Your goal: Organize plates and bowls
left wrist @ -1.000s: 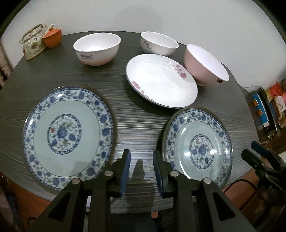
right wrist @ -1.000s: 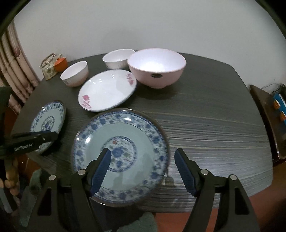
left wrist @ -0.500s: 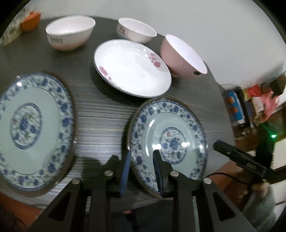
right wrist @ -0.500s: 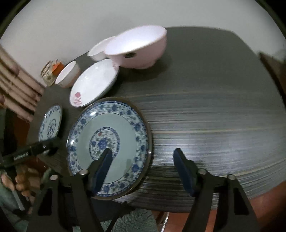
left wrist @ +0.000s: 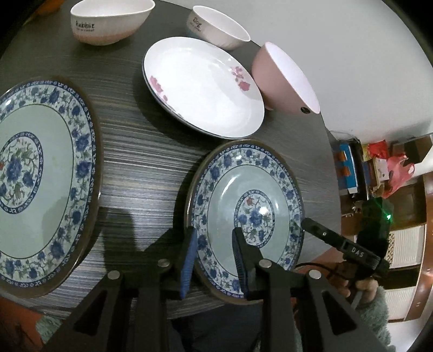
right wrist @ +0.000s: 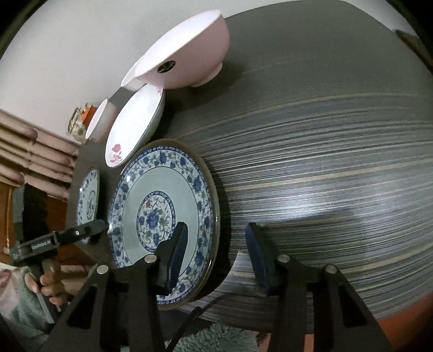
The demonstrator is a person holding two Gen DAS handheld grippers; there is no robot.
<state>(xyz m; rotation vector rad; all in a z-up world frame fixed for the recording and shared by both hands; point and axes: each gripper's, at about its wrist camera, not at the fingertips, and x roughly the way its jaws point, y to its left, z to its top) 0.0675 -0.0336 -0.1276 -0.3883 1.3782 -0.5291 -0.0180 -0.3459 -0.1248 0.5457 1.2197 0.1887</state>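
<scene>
Both grippers, the left gripper (left wrist: 213,251) and the right gripper (right wrist: 213,250), are matte black with blue ribbed finger pads (left wrist: 189,260) and silver round screws. White lettering marks their bodies; bare fingers and fuzzy pale-green sleeves (left wrist: 376,319) show behind them.

two plates (left wrist: 243,205) in front, third plate (left wrist: 203,84) and bowls (left wrist: 284,78) behind

"Rabbit" printed on the white bowl (left wrist: 108,20) at eleven o'clock, "Dog" on the smaller white bowl (left wrist: 216,27) at twelve o'clock, "DAS" on the right gripper (left wrist: 357,253), "GenRobot.AI" on the left gripper (right wrist: 40,245)
</scene>
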